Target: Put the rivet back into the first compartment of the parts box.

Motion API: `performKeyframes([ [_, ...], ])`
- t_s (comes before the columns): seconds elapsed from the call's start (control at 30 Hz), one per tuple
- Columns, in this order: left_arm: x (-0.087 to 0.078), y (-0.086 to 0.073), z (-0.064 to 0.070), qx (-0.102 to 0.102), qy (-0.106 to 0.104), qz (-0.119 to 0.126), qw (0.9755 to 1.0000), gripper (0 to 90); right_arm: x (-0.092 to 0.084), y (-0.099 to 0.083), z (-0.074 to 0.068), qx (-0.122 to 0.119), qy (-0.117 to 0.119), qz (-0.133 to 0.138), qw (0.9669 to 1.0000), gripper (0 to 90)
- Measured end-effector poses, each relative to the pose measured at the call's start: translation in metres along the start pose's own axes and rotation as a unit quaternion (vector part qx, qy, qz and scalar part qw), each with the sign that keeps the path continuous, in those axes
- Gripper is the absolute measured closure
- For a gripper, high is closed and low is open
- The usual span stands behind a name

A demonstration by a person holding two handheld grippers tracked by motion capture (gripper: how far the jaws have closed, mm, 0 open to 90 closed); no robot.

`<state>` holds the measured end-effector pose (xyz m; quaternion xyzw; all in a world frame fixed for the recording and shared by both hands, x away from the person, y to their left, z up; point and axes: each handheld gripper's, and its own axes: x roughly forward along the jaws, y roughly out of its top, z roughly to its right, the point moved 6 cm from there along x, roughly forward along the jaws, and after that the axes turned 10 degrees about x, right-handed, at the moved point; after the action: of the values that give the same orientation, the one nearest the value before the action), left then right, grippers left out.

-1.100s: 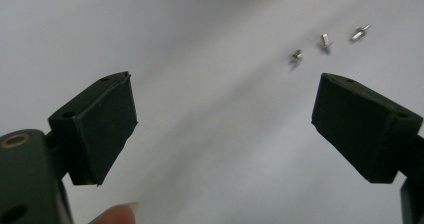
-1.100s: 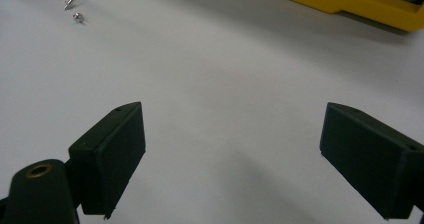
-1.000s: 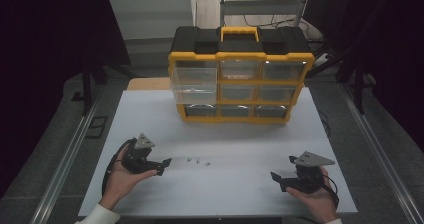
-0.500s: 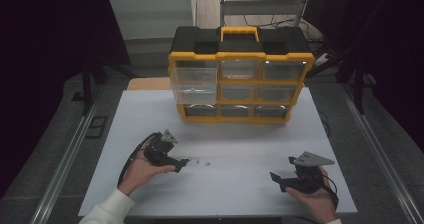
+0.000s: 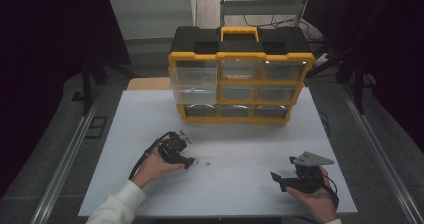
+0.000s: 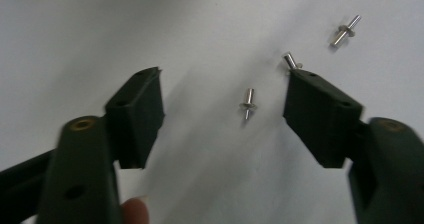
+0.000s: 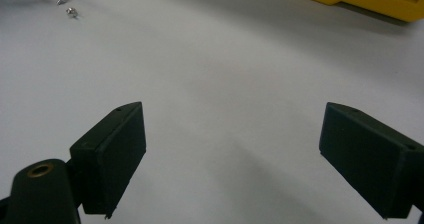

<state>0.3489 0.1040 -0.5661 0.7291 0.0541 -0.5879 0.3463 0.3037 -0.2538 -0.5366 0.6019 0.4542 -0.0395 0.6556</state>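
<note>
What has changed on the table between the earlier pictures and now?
The left gripper moved right across the white table to the small rivets. Its jaws have just been closing, one rivet between them, not yet gripped. The right gripper, still open, and the yellow organizer stayed in place.

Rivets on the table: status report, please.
Left gripper closing around one rivet, pads not touching. Right gripper open, empty. Second rivet touching the jaw tip.

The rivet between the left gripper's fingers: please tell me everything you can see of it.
The rivet is a small, shiny, silver-coloured metal pin with a round flange around its middle. It lies flat on the white table, between the open fingers of the left gripper, touching neither. The fingers have just been closing around it.
</note>
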Motion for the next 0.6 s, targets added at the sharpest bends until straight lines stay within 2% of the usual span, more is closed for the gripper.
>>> performKeyframes([
  [0.07, 0.0014, 0.0004, 0.0006, 0.002, -0.003, -0.001, 1.0000, 42.7, -0.0001, 0.0000, 0.0002, 0.000, -0.001, 0.000, 1.0000, 12.2],
  [0.1, 0.0022, 0.0002, 0.0004, 0.008, -0.004, -0.008, 0.9999, 42.7, -0.0001, 0.0000, 0.0002, 0.000, -0.001, 0.000, 1.0000, 12.2],
  [0.17, 0.0041, 0.0005, 0.0017, 0.014, -0.006, -0.015, 0.9998, 51.0, -0.0008, 0.0006, 0.0007, 0.000, -0.004, 0.001, 1.0000, 12.3],
  [0.27, 0.0040, 0.0016, 0.0036, 0.018, -0.024, -0.016, 0.9994, 61.2, -0.0028, 0.0020, 0.0021, 0.002, -0.005, 0.006, 1.0000, 12.3],
  [0.3, 0.0038, 0.0019, 0.0043, 0.021, -0.030, -0.017, 0.9992, 61.2, -0.0028, 0.0020, 0.0021, 0.002, -0.005, 0.006, 1.0000, 12.3],
  [0.33, 0.0038, 0.0021, 0.0051, 0.022, -0.035, -0.017, 0.9990, 67.8, -0.0045, 0.0032, 0.0036, 0.004, -0.007, 0.010, 0.9999, 12.3],
  [0.37, 0.0037, 0.0022, 0.0055, 0.024, -0.038, -0.018, 0.9988, 70.2, -0.0054, 0.0036, 0.0045, 0.006, -0.008, 0.011, 0.9999, 12.3],
  [0.6, 0.0031, 0.0014, 0.0049, 0.012, -0.055, -0.018, 0.9982, 82.4, -0.0081, 0.0042, 0.0069, 0.011, -0.008, 0.017, 0.9998, 12.4],
])
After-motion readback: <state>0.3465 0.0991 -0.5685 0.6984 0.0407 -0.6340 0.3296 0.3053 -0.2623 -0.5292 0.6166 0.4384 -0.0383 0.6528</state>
